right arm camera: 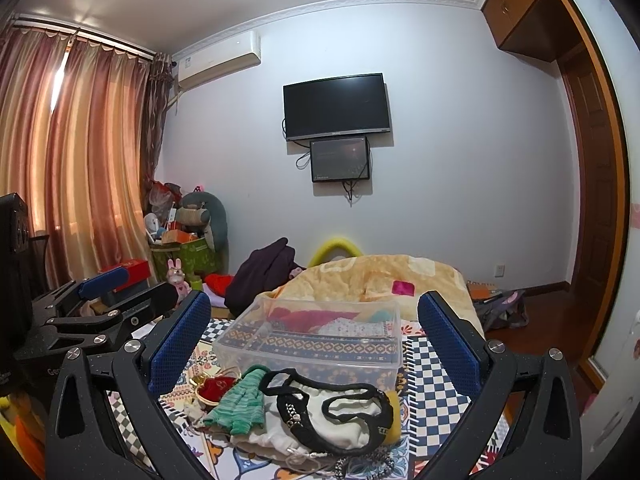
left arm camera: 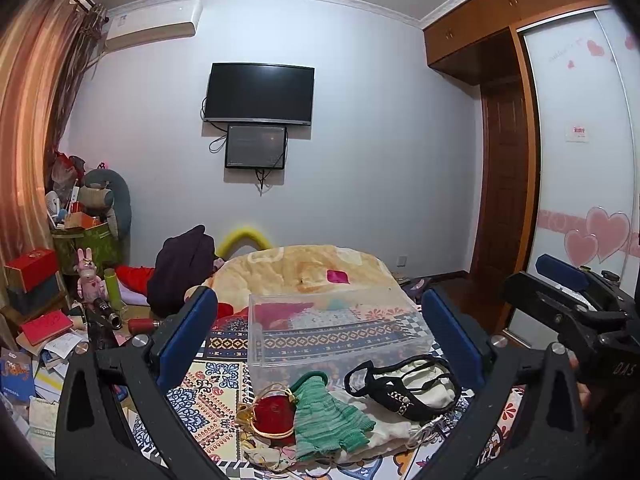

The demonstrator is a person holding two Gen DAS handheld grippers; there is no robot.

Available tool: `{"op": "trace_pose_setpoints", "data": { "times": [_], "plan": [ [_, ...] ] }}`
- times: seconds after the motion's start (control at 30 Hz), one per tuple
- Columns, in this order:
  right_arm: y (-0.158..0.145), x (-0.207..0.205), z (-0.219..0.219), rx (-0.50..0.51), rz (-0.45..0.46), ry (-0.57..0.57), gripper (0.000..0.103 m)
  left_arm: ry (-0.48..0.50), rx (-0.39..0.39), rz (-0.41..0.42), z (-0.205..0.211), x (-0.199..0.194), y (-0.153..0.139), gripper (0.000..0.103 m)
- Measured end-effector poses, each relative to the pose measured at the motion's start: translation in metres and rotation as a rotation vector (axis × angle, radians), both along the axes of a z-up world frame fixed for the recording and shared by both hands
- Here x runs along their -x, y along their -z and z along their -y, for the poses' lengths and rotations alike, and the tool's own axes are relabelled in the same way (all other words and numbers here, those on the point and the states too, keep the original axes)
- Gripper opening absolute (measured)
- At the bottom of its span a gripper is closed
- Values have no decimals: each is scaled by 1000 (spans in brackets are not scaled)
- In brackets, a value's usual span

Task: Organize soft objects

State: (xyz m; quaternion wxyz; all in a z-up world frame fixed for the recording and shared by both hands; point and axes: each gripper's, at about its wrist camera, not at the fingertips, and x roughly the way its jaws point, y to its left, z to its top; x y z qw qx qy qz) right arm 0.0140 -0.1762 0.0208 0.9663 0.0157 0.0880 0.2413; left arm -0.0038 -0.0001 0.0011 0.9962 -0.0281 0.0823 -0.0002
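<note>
A small heap of soft things lies on the patterned bedspread [left arm camera: 224, 380] at the near end of the bed, just in front of a clear bin [left arm camera: 336, 326]. In the heap, a green knit piece [left arm camera: 328, 416], ribbed and mottled, lies draped over a white cloth [left arm camera: 392, 428]. Touching its left edge is a round red pouch [left arm camera: 274, 416] ringed with gold cord. To its right, a white garment [right arm camera: 344, 420] trimmed with a black band and a short metal chain sits crumpled on the same white cloth.

The bin is a rectangular tub of transparent plastic, upright and lidless; red and pale patterned fabrics show at its far end. Behind it a puffy yellow quilt [left arm camera: 312, 268] lies bunched, with a dark purple garment [left arm camera: 184, 268] heaped at its left. A dark TV [left arm camera: 259, 94] and a smaller screen [left arm camera: 256, 147] hang on the far wall. Boxes, books and a pink rabbit toy [left arm camera: 89, 274] clutter the left side beside striped curtains [right arm camera: 76, 160]. A wardrobe door [left arm camera: 580, 152] with pink hearts stands at the right.

The left gripper [left arm camera: 320, 336] is spread wide, its blue textured pads framing the bin and heap, touching nothing. The right gripper [right arm camera: 314, 340] is equally wide apart and empty, hanging above the heap. Nothing lies between either gripper and the heap.
</note>
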Motion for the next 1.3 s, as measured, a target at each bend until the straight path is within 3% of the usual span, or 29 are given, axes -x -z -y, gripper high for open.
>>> {"op": "trace_pose_setpoints", "data": {
  "times": [1.0,1.3],
  "plan": [
    [2,-2,4,-32,-14,5,103,11,10,-18,0,-3,2,103],
    [11,-6,1,4,-15,19,103,9,5,-51,1,-12,11,103]
  ]
}}
